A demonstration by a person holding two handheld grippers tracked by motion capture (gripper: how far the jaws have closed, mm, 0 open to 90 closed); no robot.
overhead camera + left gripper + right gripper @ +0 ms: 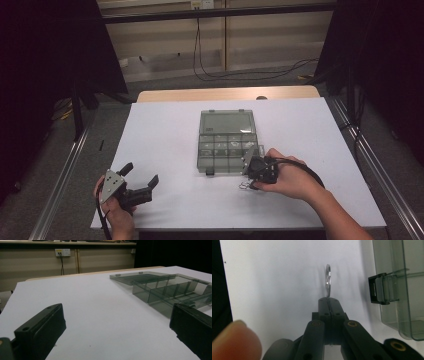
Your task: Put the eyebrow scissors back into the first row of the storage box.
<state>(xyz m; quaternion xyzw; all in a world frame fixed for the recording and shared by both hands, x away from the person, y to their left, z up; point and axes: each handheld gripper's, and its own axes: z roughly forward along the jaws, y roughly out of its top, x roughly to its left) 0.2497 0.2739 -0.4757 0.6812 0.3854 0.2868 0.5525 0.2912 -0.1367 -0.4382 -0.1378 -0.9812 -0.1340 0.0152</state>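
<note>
A smoky transparent compartment box (pixel 201 150) lies open in the middle of the white table, its lid folded flat behind it. My right gripper (pixel 329 301) is shut on the lower edge of a thin metal ring (pixel 328 280), which stands on edge beyond its tips. In the high view that gripper (pixel 251 180) sits just off the box's front right corner, with the ring (pixel 244 186) low over the table. My left gripper (pixel 141 173) rests near the front left edge, open and holding nothing. Its jaws (pixel 117 312) point across bare table toward the box (pixel 170 292).
Small items lie in the box's middle compartments (pixel 227 145). A black latch (pixel 382 288) sticks out from the box's front wall, close to the ring. A fingertip (pixel 234 342) shows at the bottom left. Metal rails (pixel 65 165) run along both table sides.
</note>
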